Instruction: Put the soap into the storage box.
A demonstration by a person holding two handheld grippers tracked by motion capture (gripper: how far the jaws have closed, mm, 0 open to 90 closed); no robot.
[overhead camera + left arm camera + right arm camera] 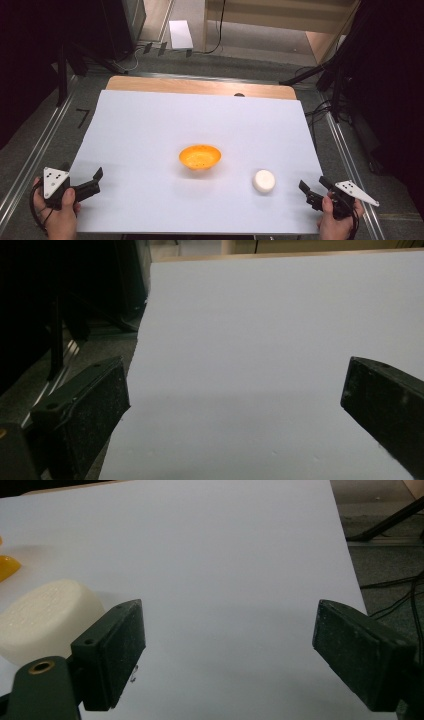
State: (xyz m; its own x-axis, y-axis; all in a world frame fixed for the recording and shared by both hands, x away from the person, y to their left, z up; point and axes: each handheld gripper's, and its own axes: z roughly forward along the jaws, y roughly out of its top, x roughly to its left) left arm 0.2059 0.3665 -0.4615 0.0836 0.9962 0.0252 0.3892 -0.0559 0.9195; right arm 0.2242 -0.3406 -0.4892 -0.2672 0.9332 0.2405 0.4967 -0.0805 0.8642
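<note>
An orange bowl (200,157) sits near the middle of the white sheet (150,130), its edge showing as the orange bowl (7,566) in the right gripper view. A round cream-white block (264,181) lies to the bowl's right, seen as the cream block (45,617) just left of my right gripper's jaws. My left gripper (96,181) rests at the sheet's near left corner, open and empty (235,400). My right gripper (314,190) sits at the near right edge, open, with bare sheet between its jaws (227,645).
The sheet covers a wooden table (200,86) whose far edge shows. Metal rails (350,150) run along both sides. Black stands and cables (325,107) crowd the far right floor, and a dark stand (55,335) rises at the left.
</note>
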